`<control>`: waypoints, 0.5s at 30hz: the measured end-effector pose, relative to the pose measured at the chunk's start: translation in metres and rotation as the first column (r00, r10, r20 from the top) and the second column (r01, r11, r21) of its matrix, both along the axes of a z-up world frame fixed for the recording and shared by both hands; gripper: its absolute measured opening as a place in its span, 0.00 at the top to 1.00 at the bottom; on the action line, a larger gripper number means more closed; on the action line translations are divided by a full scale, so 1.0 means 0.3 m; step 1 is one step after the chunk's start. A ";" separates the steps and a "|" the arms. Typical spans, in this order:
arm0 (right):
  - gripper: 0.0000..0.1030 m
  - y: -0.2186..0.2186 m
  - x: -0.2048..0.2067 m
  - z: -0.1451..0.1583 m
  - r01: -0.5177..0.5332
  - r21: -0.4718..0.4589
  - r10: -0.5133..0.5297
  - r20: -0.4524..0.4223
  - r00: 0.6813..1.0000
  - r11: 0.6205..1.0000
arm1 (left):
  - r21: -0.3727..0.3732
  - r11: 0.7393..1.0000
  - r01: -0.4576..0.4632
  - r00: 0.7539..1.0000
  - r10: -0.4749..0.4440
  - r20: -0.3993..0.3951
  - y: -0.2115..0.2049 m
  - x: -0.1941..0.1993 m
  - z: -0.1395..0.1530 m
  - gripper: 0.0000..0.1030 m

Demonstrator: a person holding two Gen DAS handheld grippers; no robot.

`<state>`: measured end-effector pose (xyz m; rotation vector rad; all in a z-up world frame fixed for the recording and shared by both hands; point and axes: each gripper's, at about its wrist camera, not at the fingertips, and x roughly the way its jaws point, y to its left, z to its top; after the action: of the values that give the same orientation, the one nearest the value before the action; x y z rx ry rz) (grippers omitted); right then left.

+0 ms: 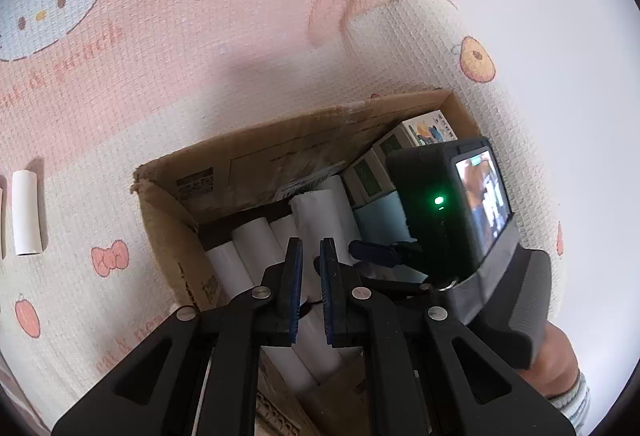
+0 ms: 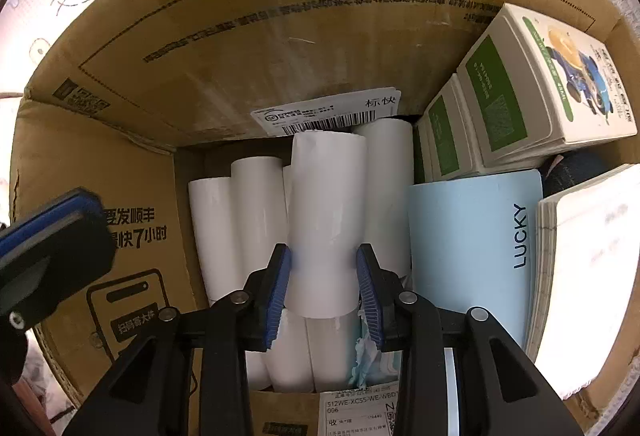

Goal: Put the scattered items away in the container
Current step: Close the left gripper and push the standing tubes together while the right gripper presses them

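Right gripper (image 2: 324, 276) deep in box (image 2: 132, 140), jaws part open, pads flanking white roll (image 2: 326, 220) lying atop other rolls, grip apparently released. Lift straight up, clear. Left gripper (image 1: 310, 276) nearly shut, empty. Roll on mat (image 1: 26, 212) remains.

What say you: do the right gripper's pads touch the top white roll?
Cannot tell. Right wrist view: the top white roll lies between the right gripper's pads, flush at both edges; neither pressure nor gap shows.
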<state>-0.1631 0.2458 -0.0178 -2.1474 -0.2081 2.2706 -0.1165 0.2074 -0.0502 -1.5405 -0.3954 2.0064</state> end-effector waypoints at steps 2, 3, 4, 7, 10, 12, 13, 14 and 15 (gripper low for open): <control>0.70 -0.007 0.000 -0.002 -0.018 0.009 0.018 -0.001 1.000 1.000 | 0.011 1.000 0.002 1.000 -0.002 -0.002 -0.009 0.001 0.006 0.91; 0.70 -0.009 0.001 -0.001 -0.022 0.007 0.022 -0.005 1.000 1.000 | 0.015 1.000 -0.001 1.000 0.002 -0.003 -0.016 0.001 0.009 0.91; 0.69 -0.013 0.004 0.001 -0.032 0.008 0.032 -0.006 0.999 0.999 | 0.017 1.000 -0.005 1.000 0.005 -0.005 -0.021 0.000 0.013 0.91; 0.69 -0.023 0.014 0.016 -0.014 0.030 0.014 0.000 1.000 0.999 | 0.037 0.999 0.008 1.000 -0.007 -0.018 -0.024 -0.001 0.017 0.91; 0.78 -0.048 0.040 0.080 0.007 0.065 -0.001 -0.100 0.995 0.998 | 0.071 0.997 0.025 0.999 -0.022 -0.042 -0.026 0.003 0.025 0.91; 0.90 -0.076 0.050 0.118 0.000 0.118 0.017 -0.145 0.989 0.993 | 0.077 0.996 0.034 0.999 -0.031 -0.037 -0.021 0.004 0.021 0.91; 0.90 -0.085 0.051 0.124 -0.009 0.115 0.027 -0.149 0.988 0.993 | 0.081 0.996 0.038 0.999 -0.036 -0.029 -0.019 0.003 0.017 0.91; 0.91 -0.096 0.051 0.127 -0.022 0.100 0.036 -0.142 0.989 0.995 | 0.085 0.996 0.039 0.999 -0.038 -0.016 -0.018 0.002 0.011 0.91; 0.91 -0.101 0.050 0.125 -0.028 0.093 0.040 -0.130 0.991 0.995 | 0.091 0.995 0.041 0.999 -0.041 -0.004 -0.017 0.001 0.005 0.91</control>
<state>-0.1481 0.2155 0.0198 -1.9568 -0.3417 2.3610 -0.1161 0.2024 -0.0486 -1.4789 -0.4453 1.9316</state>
